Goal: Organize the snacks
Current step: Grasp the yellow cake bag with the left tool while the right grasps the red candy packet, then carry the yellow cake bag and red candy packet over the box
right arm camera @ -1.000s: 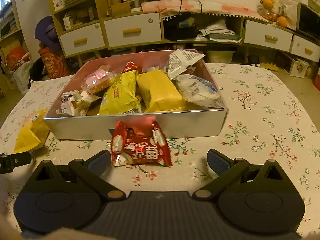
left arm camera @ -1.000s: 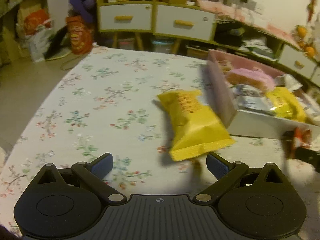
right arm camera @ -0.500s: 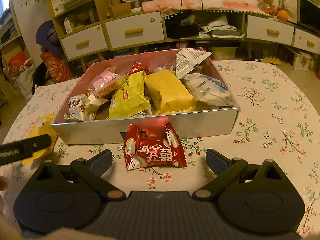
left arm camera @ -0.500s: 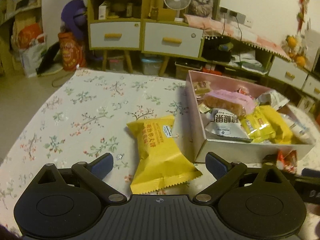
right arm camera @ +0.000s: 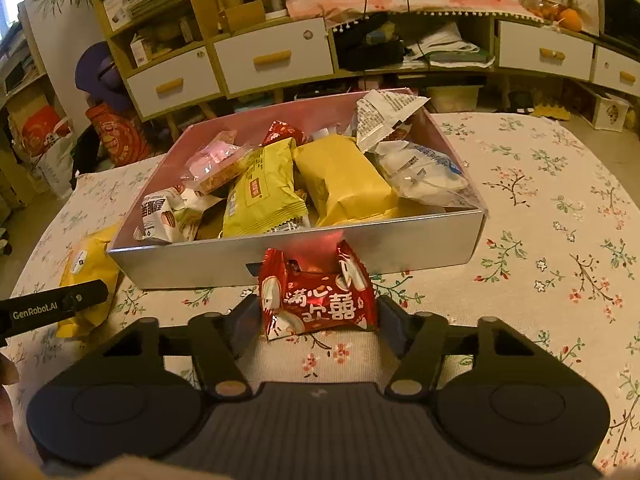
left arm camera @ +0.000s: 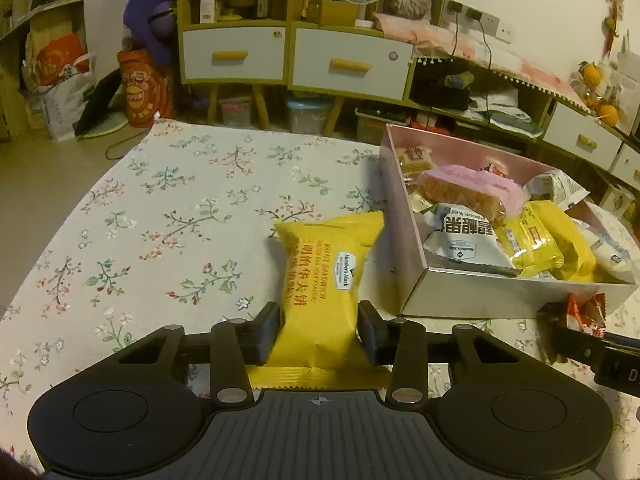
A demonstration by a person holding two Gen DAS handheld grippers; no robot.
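Observation:
A yellow snack packet (left arm camera: 324, 272) lies on the floral tablecloth just left of the open box (left arm camera: 500, 292). My left gripper (left arm camera: 318, 332) is closing, and both pads press the packet's sides. In the right wrist view a red snack packet (right arm camera: 316, 300) sits against the box's front wall (right arm camera: 400, 248). My right gripper (right arm camera: 318, 318) is closing too, its pads touching the red packet's two ends. The box holds several packets, yellow, white and pink. The yellow packet (right arm camera: 88, 264) also shows at the left of the right wrist view.
The round table with the floral cloth (left arm camera: 180, 220) has bare cloth left of the box and also on the right (right arm camera: 560, 220). Behind the table stand cabinets with drawers (right arm camera: 272, 56), a fan and shelves. A red bag (left arm camera: 140, 84) sits on the floor.
Both grippers have gone from wide open to closed onto their packets: the left on the yellow one, the right on the red one. The left view swung so the yellow packet sits centred.

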